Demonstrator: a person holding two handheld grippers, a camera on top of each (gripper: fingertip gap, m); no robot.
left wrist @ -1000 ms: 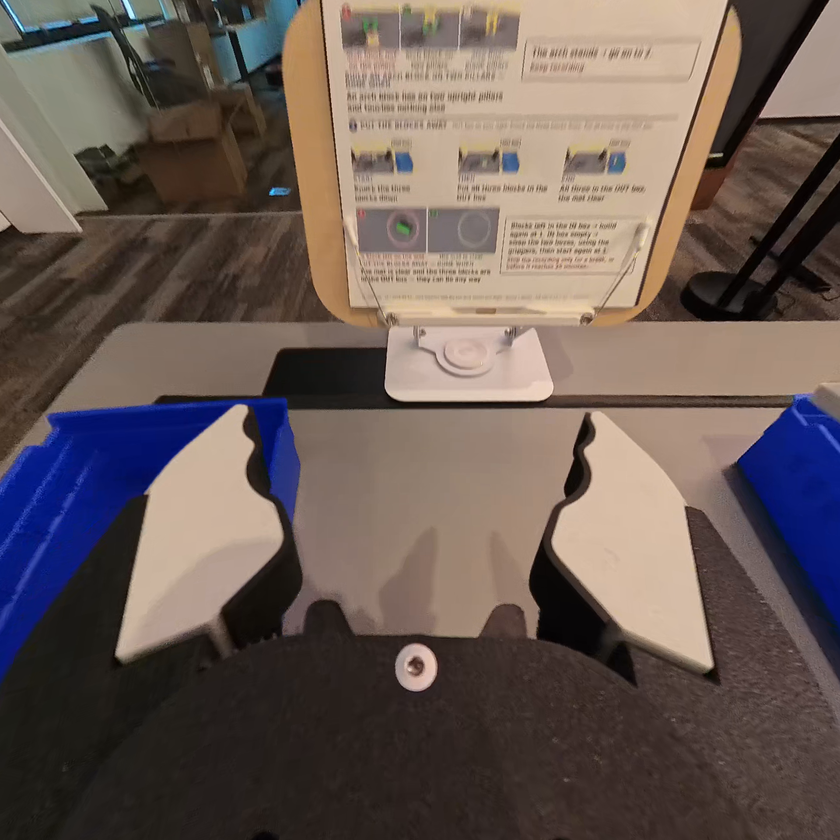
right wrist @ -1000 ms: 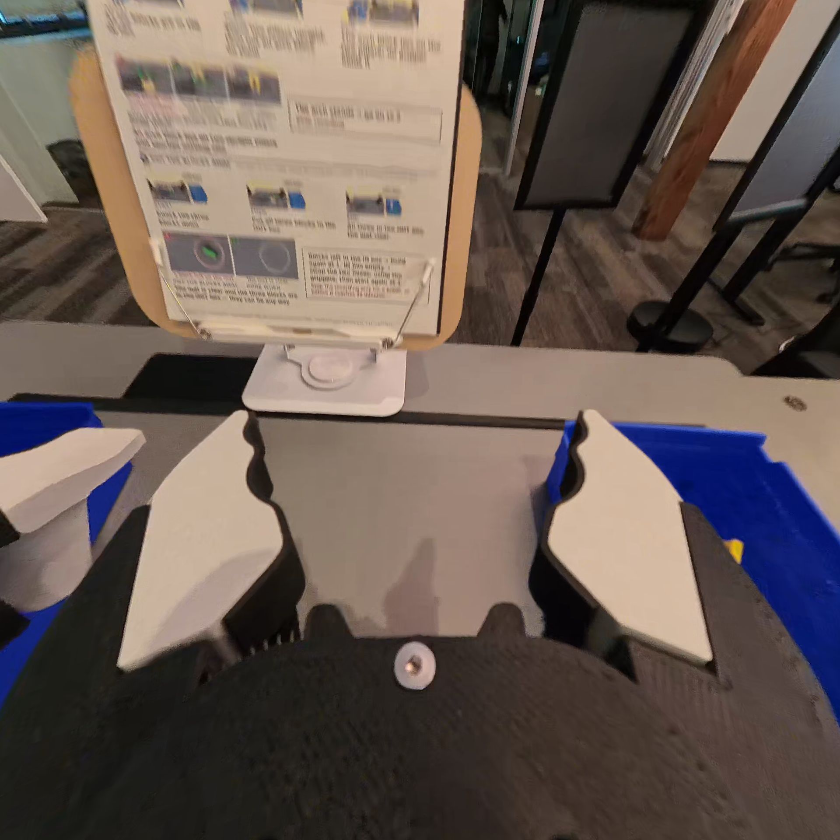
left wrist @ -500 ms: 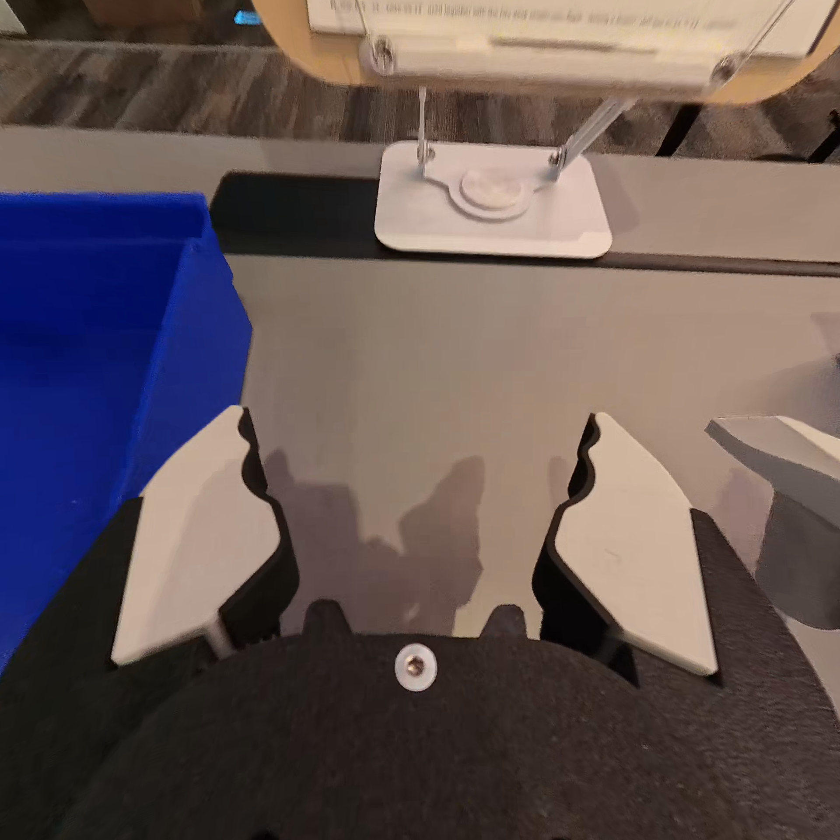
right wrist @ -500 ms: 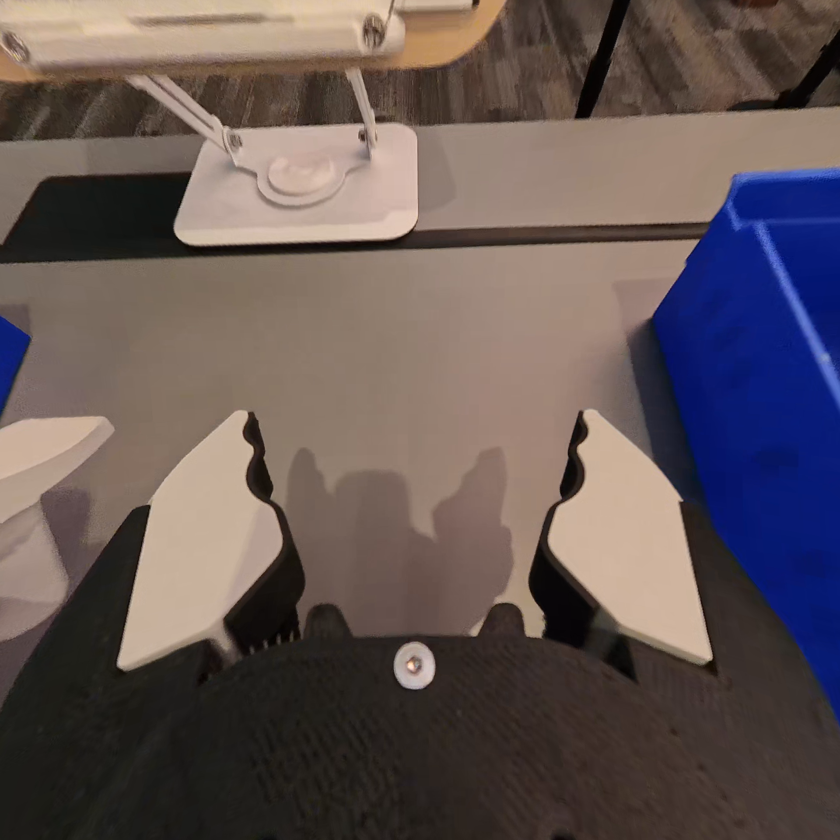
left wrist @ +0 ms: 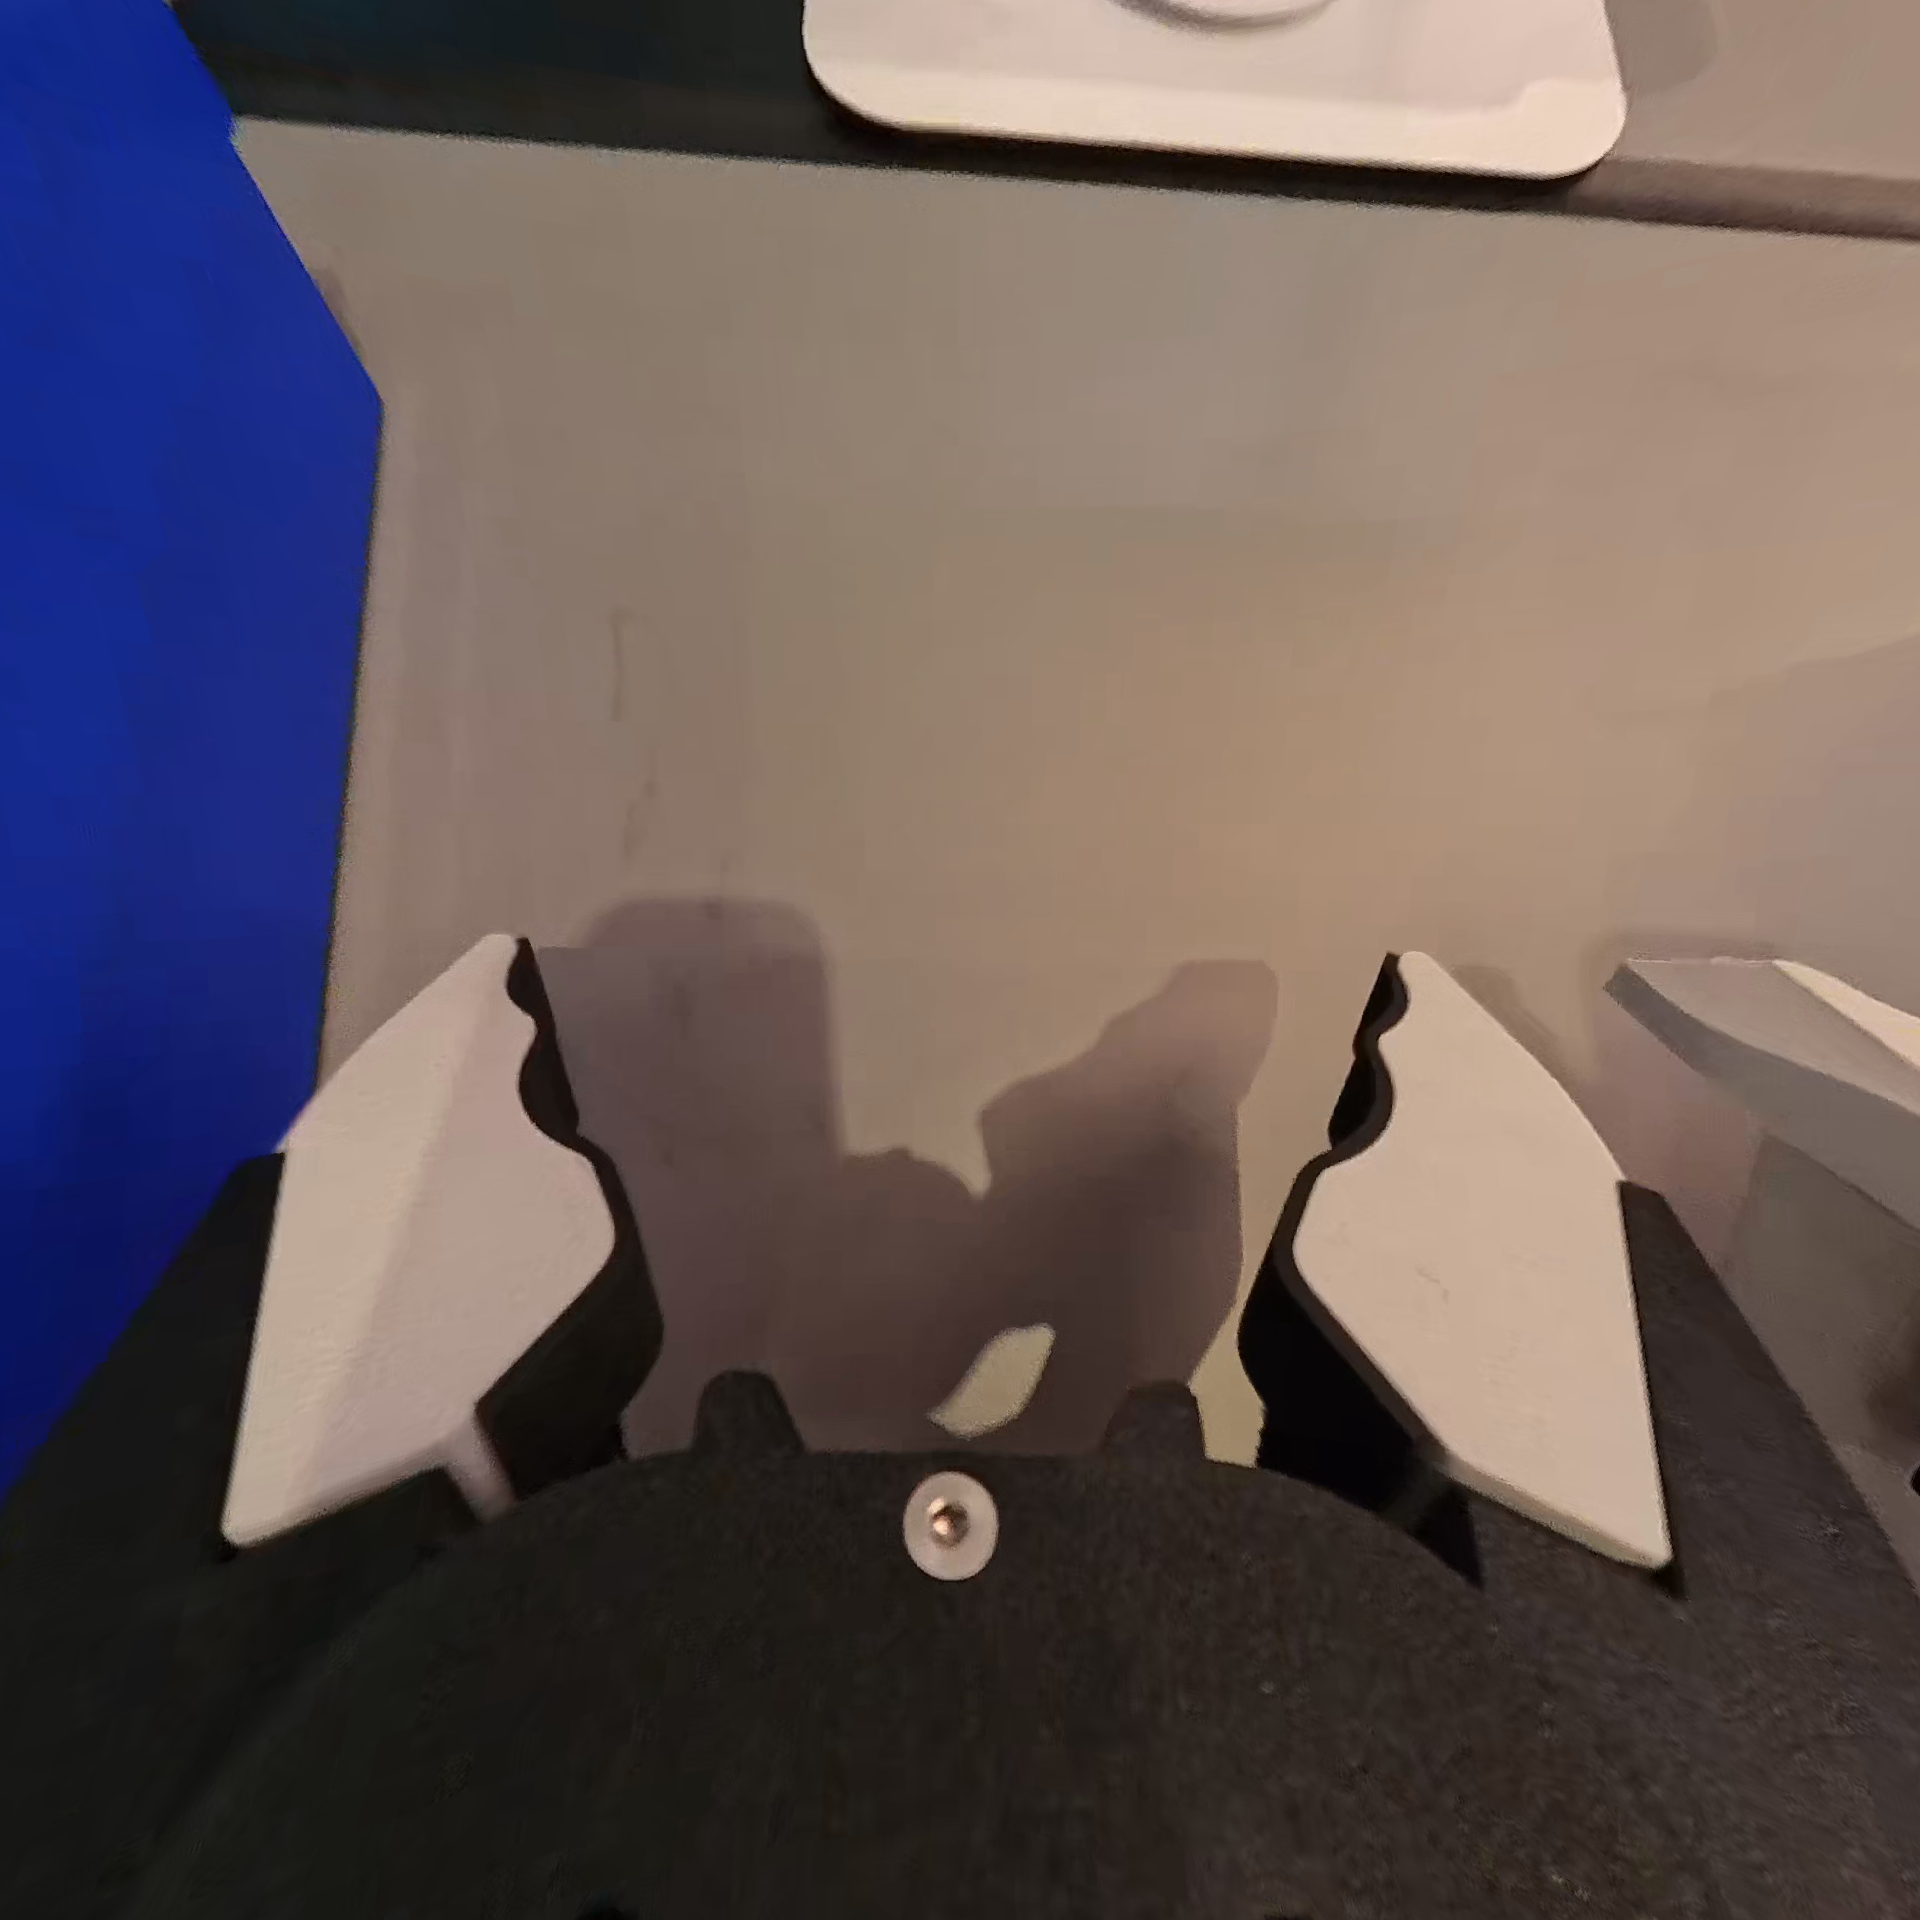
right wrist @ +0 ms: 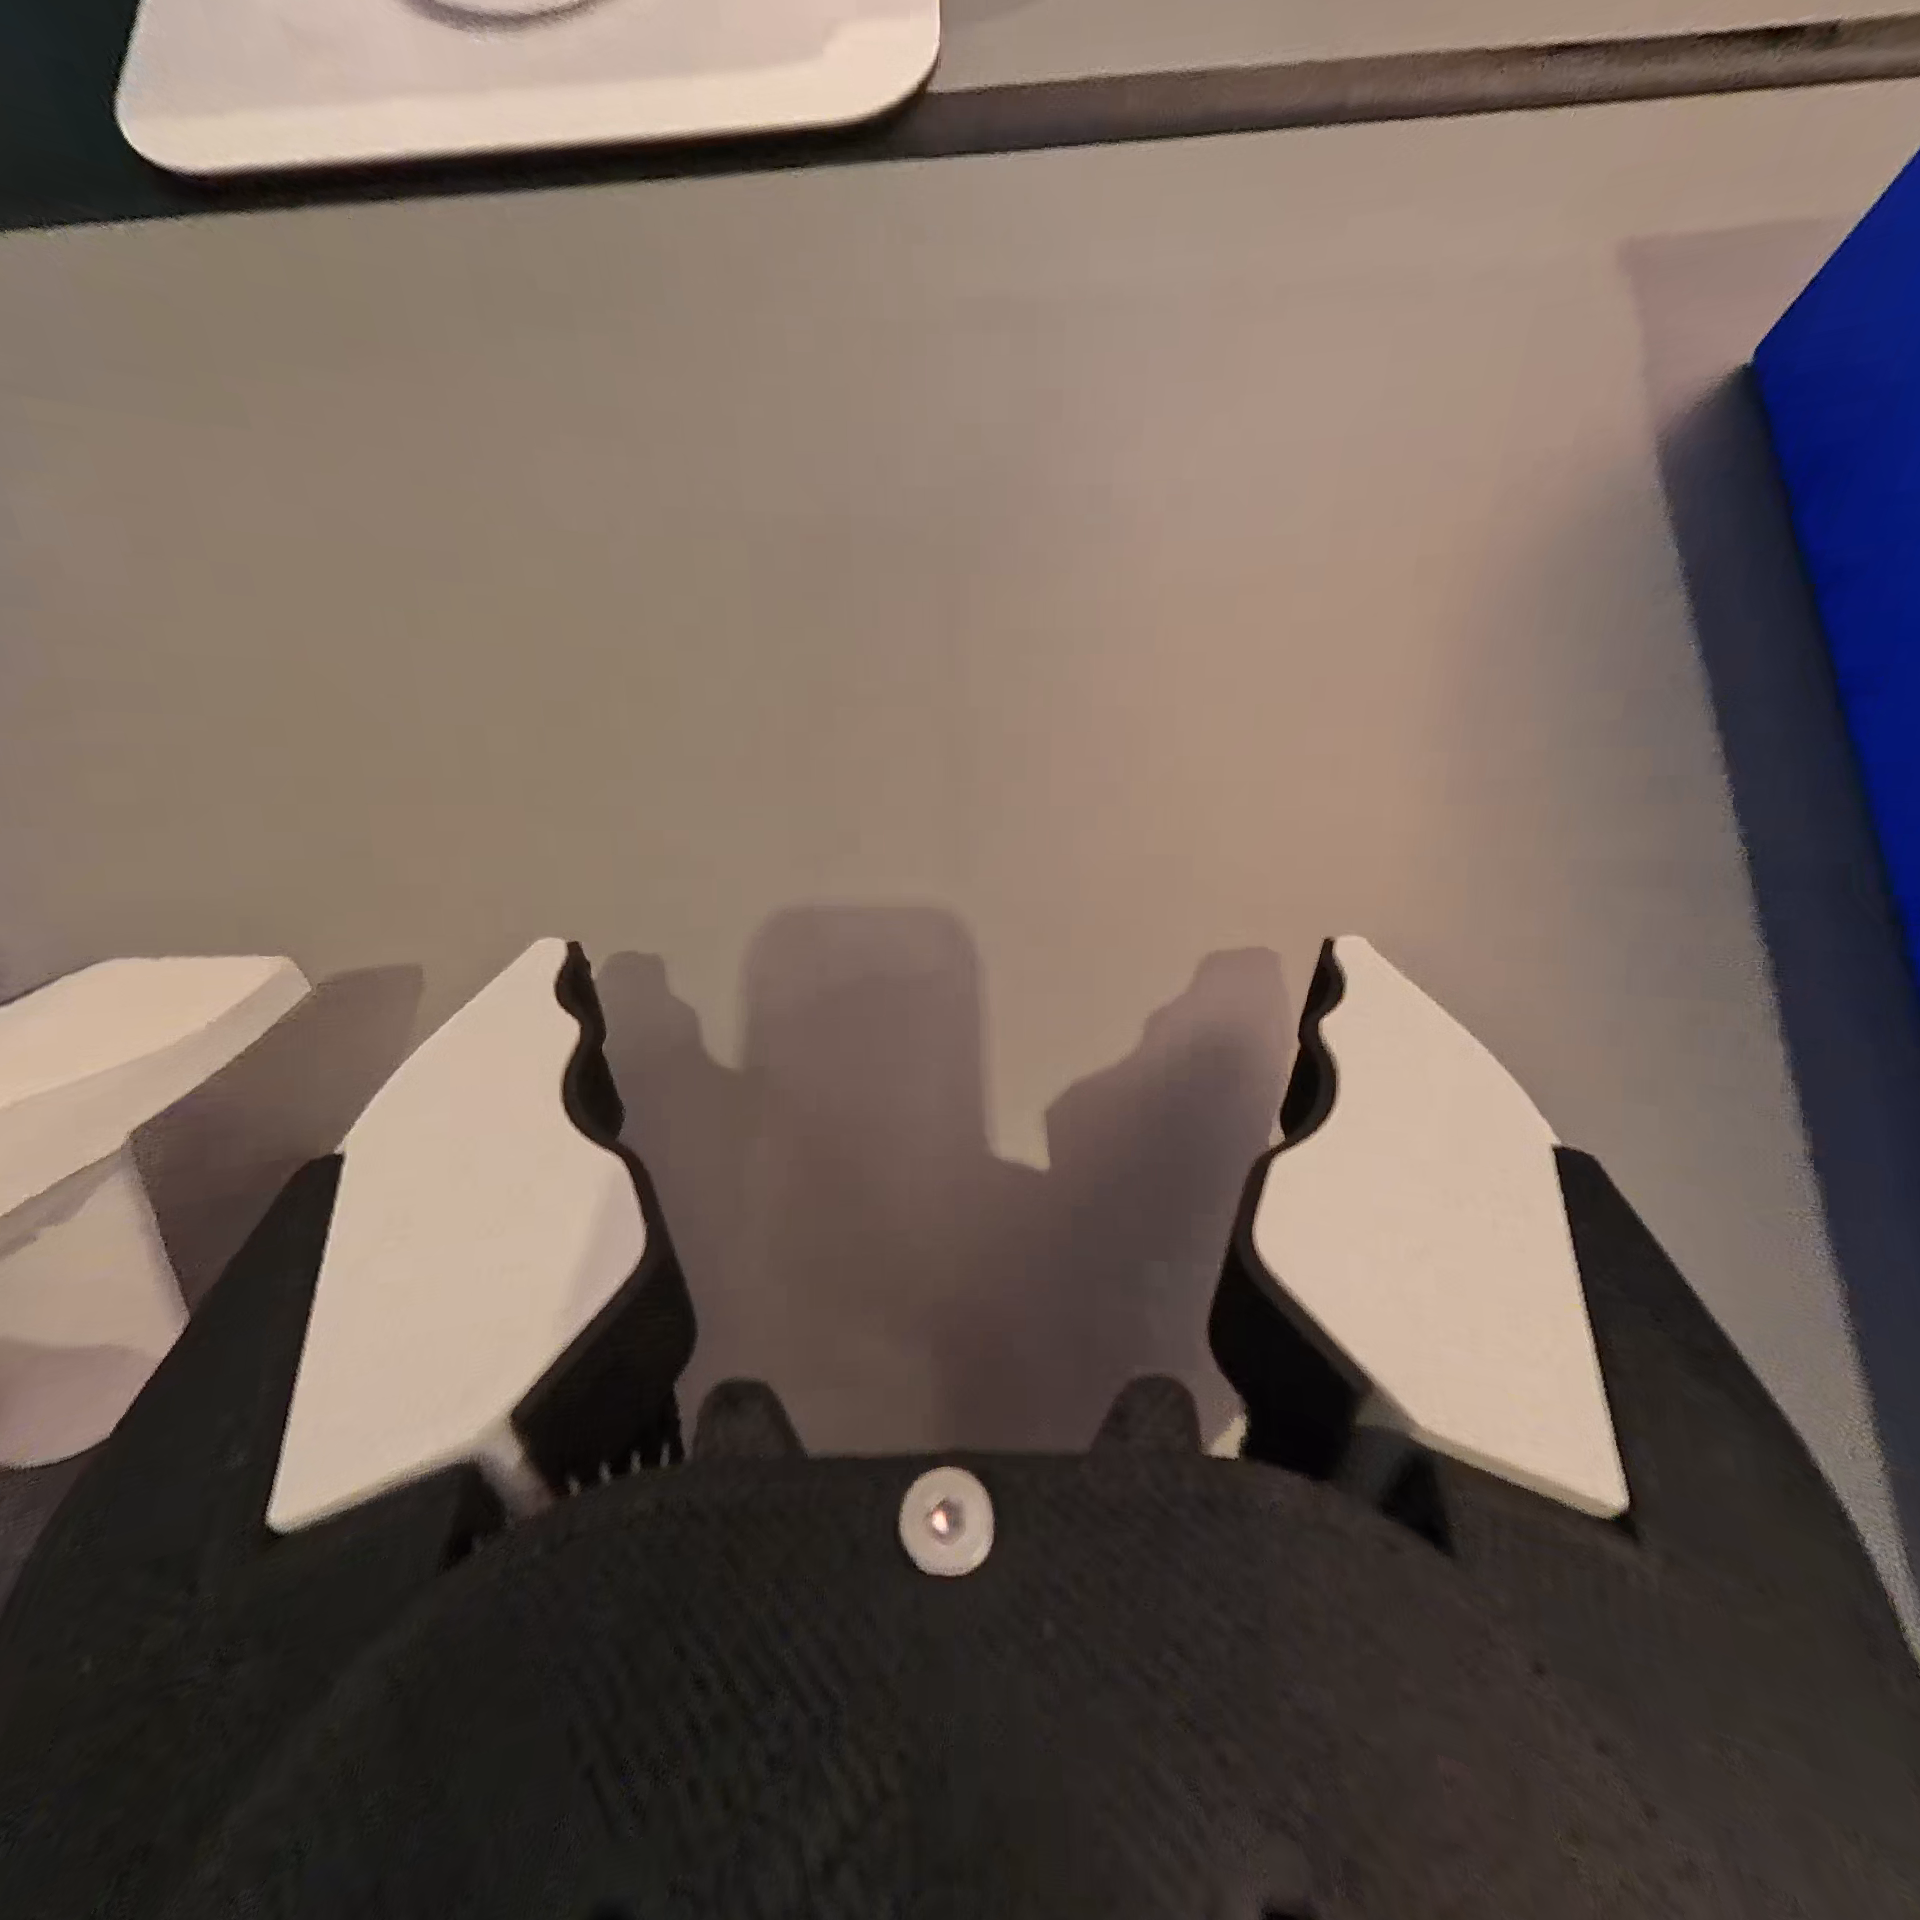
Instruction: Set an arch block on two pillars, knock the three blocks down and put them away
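Both grippers (left wrist: 956, 966) (right wrist: 945, 956) lower, still agape

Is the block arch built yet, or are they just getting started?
No arch and no blocks show on the grey mat. Both hand-held grippers, left and right, hang open and empty over it, between the blue bins. Whether it is just starting or already tidied away, I cannot tell.

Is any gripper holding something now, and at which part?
No. The left gripper and the right gripper are both open, with only bare grey mat between their fingers.
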